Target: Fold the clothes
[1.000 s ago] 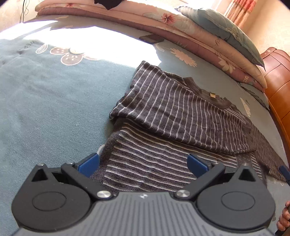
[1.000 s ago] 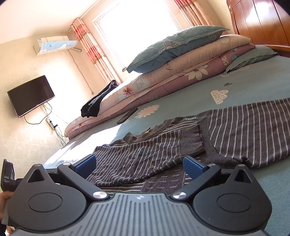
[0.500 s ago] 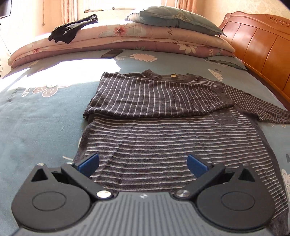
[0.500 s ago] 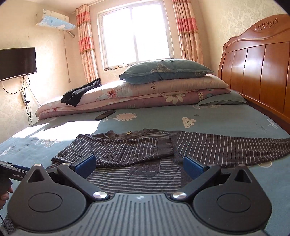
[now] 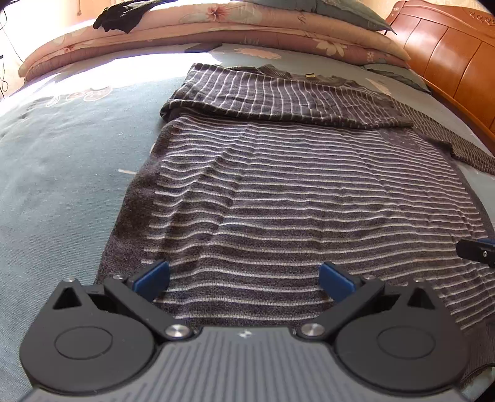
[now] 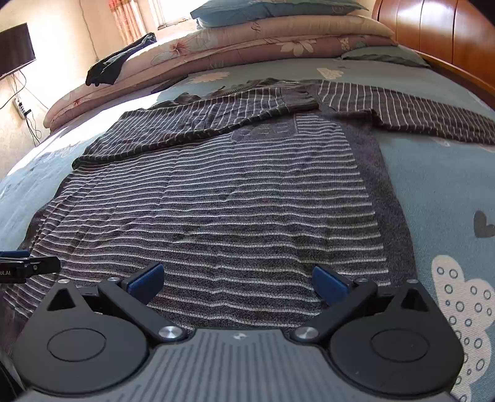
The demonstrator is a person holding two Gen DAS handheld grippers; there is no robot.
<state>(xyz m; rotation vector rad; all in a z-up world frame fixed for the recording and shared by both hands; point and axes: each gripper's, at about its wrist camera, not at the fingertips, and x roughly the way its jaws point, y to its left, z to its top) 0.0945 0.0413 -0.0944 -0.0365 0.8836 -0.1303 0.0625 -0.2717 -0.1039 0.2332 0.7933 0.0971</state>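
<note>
A dark grey sweater with thin white stripes [image 5: 294, 191] [image 6: 216, 198] lies flat on the teal bedsheet [image 5: 62, 154]. Its left sleeve [image 5: 278, 96] [image 6: 198, 123] is folded across the chest; the other sleeve [image 6: 417, 114] stretches out to the right. My left gripper [image 5: 244, 278] hovers open over the hem near the sweater's left edge, holding nothing. My right gripper [image 6: 236, 280] is open over the hem toward the right edge, also holding nothing. Each gripper's tip shows at the other view's edge.
Folded floral quilts [image 6: 247, 43] and pillows [image 6: 266, 9] are stacked at the far side, with a dark garment [image 6: 114, 65] draped on them. A dark flat object [image 5: 202, 47] lies on the sheet. A wooden headboard [image 5: 448, 52] runs along the right; a TV [image 6: 15, 49] hangs at left.
Both grippers have swung round and come down close over the sweater's hem. The views went from looking across the bed to looking low along the sweater. Jaws stayed open.
</note>
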